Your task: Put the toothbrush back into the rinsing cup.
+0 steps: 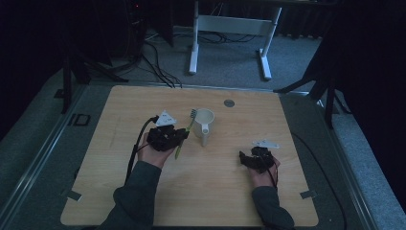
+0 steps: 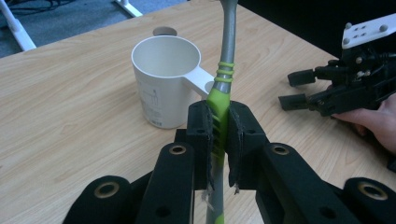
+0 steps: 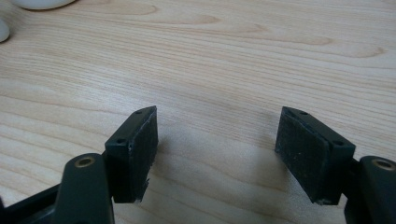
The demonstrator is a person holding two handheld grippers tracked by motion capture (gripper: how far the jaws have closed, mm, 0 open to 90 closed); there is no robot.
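Two pads clamped on toothbrush (image 2: 220, 100) handle, clearest from left gripper (image 2: 219, 140) view.

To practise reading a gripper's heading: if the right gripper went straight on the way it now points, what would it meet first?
Probably the bare wooden table: the right gripper, jaws open and empty, points down over it. The white cup lies far off to one side.
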